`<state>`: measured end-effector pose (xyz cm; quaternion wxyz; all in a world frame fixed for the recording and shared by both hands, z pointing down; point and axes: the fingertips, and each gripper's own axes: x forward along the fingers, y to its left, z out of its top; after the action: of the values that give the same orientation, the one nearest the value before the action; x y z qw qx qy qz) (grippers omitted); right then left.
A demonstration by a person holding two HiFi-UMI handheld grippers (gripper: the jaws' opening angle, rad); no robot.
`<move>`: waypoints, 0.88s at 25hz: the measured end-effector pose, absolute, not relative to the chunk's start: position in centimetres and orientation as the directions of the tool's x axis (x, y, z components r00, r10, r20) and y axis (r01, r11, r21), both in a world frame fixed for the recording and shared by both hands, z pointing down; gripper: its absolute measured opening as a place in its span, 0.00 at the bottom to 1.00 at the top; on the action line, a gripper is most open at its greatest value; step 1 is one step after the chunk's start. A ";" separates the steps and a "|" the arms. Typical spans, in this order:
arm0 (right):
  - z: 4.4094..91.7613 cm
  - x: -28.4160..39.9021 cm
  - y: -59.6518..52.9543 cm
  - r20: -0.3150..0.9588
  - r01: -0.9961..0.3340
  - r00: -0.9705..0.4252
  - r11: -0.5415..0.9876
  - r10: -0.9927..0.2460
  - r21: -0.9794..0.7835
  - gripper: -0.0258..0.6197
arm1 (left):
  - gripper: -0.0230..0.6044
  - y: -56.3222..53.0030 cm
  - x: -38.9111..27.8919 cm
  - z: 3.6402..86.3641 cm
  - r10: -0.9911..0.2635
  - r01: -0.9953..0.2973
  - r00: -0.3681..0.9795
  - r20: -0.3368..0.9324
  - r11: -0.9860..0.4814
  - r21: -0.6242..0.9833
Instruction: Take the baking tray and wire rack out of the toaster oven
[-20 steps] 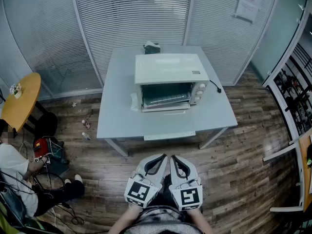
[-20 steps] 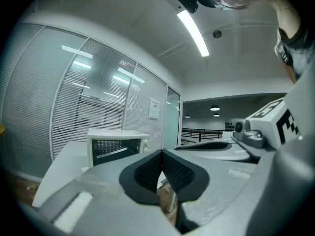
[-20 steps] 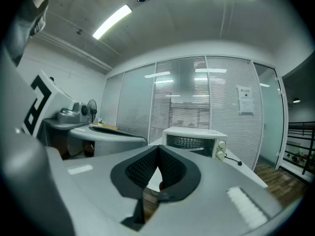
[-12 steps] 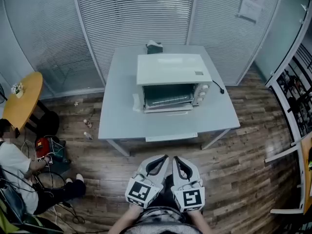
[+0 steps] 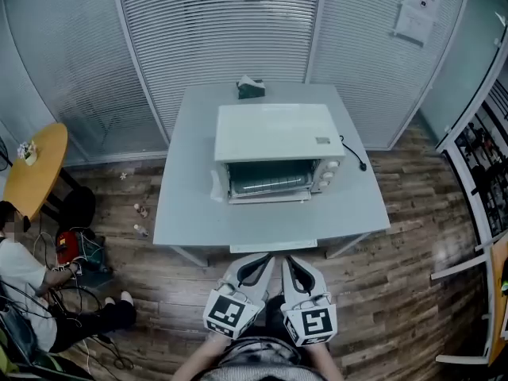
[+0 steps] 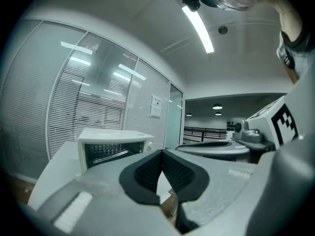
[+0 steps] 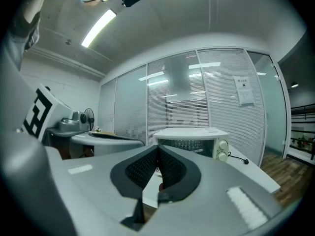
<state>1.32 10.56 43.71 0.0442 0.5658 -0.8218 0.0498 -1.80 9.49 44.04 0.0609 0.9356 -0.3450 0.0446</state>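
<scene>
Both claws are held low and close together at the near side. The left gripper [image 5: 265,258] and the right gripper [image 5: 287,258] each have their black pads pressed flat against each other, with nothing between them. Their tips hang over the brown wood-plank floor [image 5: 397,292], just short of the near edge of the light grey square table [image 5: 186,209].

A band of bare tabletop runs from that edge to the white box-shaped toaster oven [image 5: 274,132], which faces the grippers. Pale bars of the wire rack [image 5: 268,183] show in its dark cavity. The baking tray cannot be told apart from it. The tabletop is bare on both sides of the oven, apart from a black power cord [image 5: 354,155] trailing on the right. A small dark green box [image 5: 250,88] sits at the far edge.

A person [image 5: 24,280] sits on the floor far left, beside a round yellow wooden table [image 5: 36,165]. Glass partitions with white blinds [image 5: 214,30] close off the far side.
</scene>
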 end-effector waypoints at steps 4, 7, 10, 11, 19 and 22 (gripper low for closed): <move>43.2 3.2 6.9 0.120 -0.923 -0.384 0.384 -0.916 -0.022 0.04 | 0.04 5.9 0.2 43.4 -0.660 -0.670 0.741 0.121 -0.740 0.065; 42.7 4.7 4.7 0.117 -0.911 -0.412 0.413 -0.904 -0.019 0.04 | 0.04 3.8 1.8 43.4 -0.676 -0.685 0.726 0.123 -0.727 0.046; 42.3 6.1 2.5 0.118 -0.896 -0.442 0.443 -0.889 -0.014 0.04 | 0.04 1.7 3.3 42.8 -0.700 -0.708 0.705 0.116 -0.703 0.062; 42.2 6.5 1.8 0.117 -0.891 -0.452 0.454 -0.884 -0.013 0.04 | 0.04 1.0 3.7 42.6 -0.709 -0.718 0.695 0.114 -0.693 0.069; 42.4 8.4 -2.6 0.120 -0.838 -0.543 0.546 -0.831 -0.006 0.04 | 0.04 -2.9 5.9 43.2 -0.767 -0.774 0.633 0.108 -0.624 0.110; 42.6 8.4 -3.6 0.130 -0.822 -0.565 0.569 -0.814 -0.016 0.04 | 0.04 -3.8 5.8 43.3 -0.784 -0.792 0.610 0.112 -0.600 0.115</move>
<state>8.42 -3.61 42.65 0.0542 0.4630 -0.8839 0.0373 5.77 -3.78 43.34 0.0767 0.8939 -0.4409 0.0249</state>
